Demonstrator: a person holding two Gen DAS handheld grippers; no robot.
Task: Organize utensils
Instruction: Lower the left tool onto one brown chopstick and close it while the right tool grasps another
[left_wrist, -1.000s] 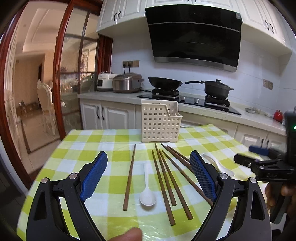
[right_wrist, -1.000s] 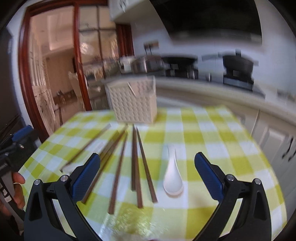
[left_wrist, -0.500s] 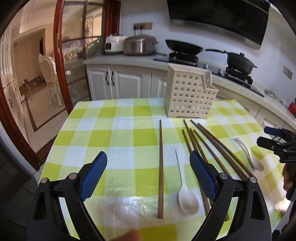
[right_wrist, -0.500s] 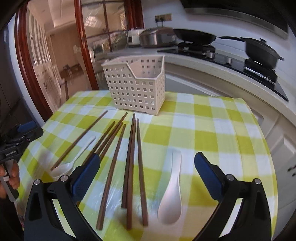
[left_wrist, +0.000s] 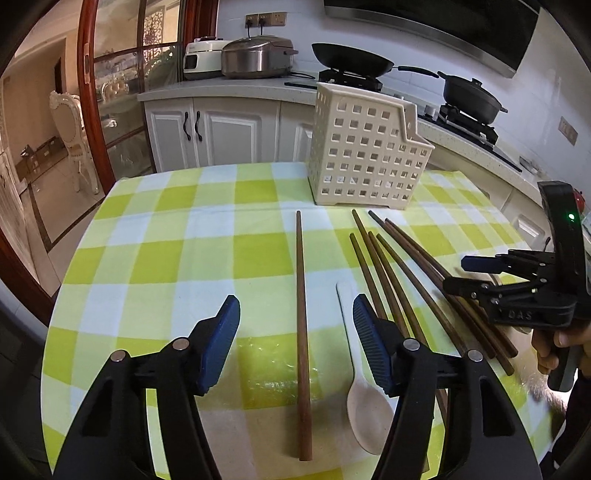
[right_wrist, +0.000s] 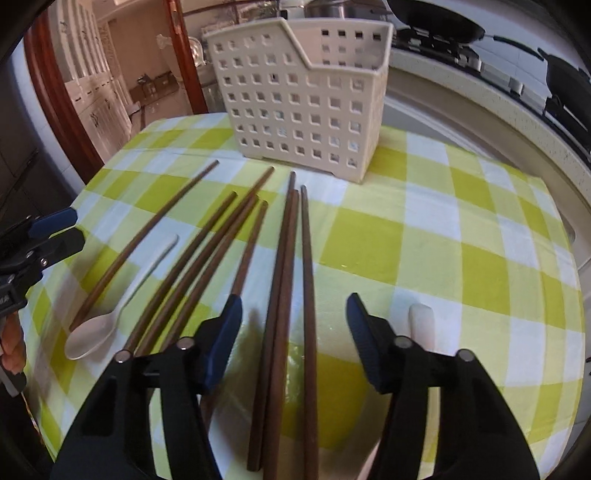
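The yellow-green checked tablecloth (left_wrist: 155, 258) looks like glossy wipe-clean plastic. Dark brown chopsticks (right_wrist: 284, 280) seem smooth matt wood. The cream perforated basket (left_wrist: 365, 155) and white spoon (left_wrist: 365, 402) are matt plastic; ribbed blue gripper pads (left_wrist: 369, 343).

In the right wrist view, the right gripper's finger (right_wrist: 373, 350) hides most of a white spoon (right_wrist: 421, 321) at lower right; only its handle end shows. The three chopsticks (right_wrist: 284, 295) run out the bottom edge. In the left wrist view, the other gripper (left_wrist: 517, 291) covers several chopsticks (left_wrist: 424, 266) at right.
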